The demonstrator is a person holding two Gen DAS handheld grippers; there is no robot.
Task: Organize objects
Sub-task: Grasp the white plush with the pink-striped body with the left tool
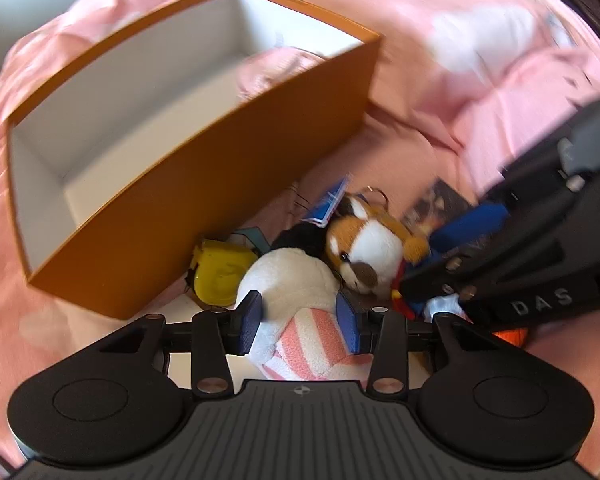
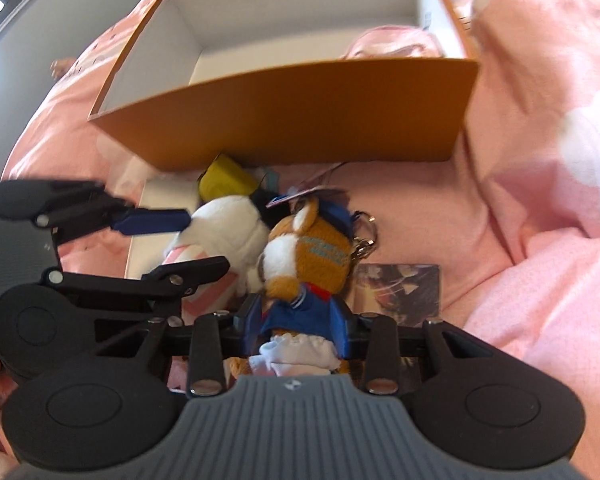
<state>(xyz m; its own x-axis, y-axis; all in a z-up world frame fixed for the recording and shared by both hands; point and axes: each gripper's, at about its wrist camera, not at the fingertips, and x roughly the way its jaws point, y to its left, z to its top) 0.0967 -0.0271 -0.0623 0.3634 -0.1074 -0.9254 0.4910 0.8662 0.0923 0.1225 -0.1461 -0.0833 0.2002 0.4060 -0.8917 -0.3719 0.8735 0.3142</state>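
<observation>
An orange box (image 1: 204,184) with a white inside stands open on a pink bedspread; it also shows in the right wrist view (image 2: 300,116). My left gripper (image 1: 300,316) is shut on a white plush toy with pink stripes (image 1: 296,280), just in front of the box; this plush also shows in the right wrist view (image 2: 224,232). My right gripper (image 2: 296,320) is shut on a brown and white plush dog in a blue outfit (image 2: 300,256), next to the white plush. The dog also shows in the left wrist view (image 1: 364,248).
A yellow tape measure (image 1: 220,272) lies against the box's near wall. A pink item (image 2: 392,42) lies inside the box at its right end. A dark picture card (image 2: 400,288) lies right of the dog. A rumpled pink blanket (image 2: 540,160) rises at right.
</observation>
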